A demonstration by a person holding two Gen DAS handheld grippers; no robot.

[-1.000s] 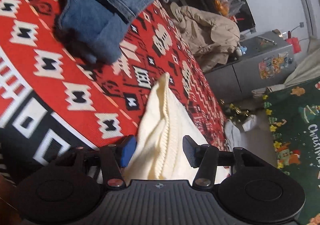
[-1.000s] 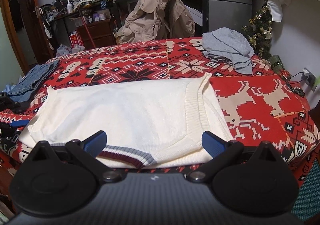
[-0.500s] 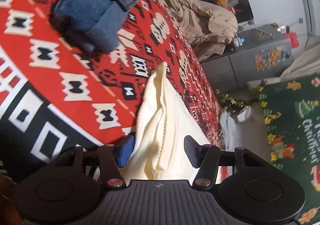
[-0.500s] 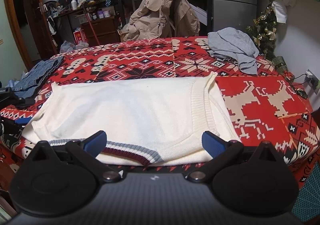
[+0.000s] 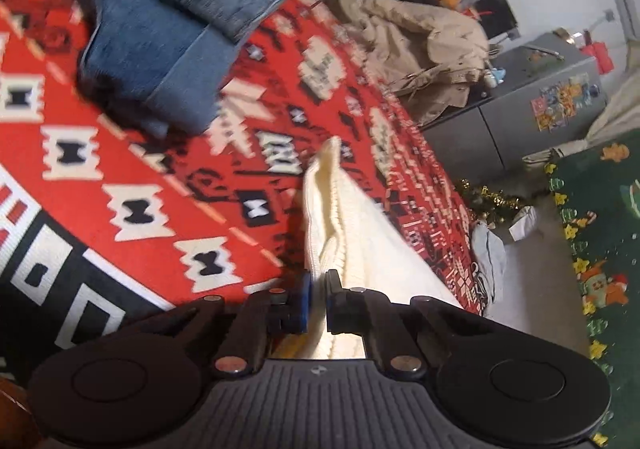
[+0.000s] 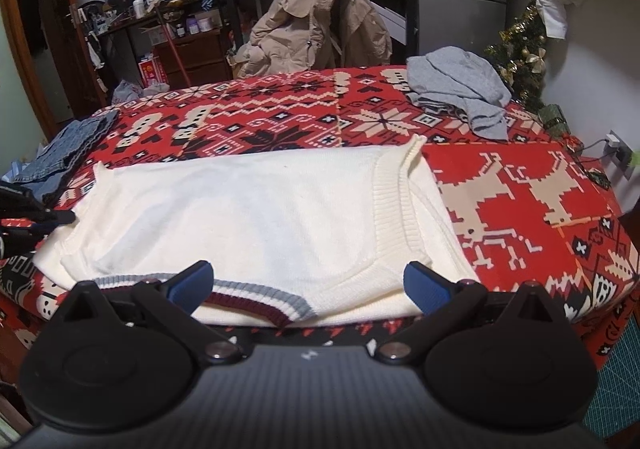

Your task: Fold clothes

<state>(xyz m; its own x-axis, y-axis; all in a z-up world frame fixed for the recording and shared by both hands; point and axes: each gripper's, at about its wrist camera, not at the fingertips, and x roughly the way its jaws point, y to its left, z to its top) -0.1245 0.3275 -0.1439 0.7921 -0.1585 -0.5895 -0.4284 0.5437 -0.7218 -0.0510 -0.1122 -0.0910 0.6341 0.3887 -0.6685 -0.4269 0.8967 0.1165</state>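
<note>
Sweater [image 6: 256, 217] lies flat on the red patterned bed [image 6: 520, 185], and the left gripper [image 5: 316, 299] is just closing on its side edge, knit pinched between the pads. Right gripper [image 6: 306, 283] hangs wide open over the striped hem [image 6: 256, 295], holding nothing. Looks like the grab-the-edge step of a fold; next move probably needs the right one to pinch too, then both lift across. Left view is blurry, so how much cloth is caught is hard to tell.
</note>
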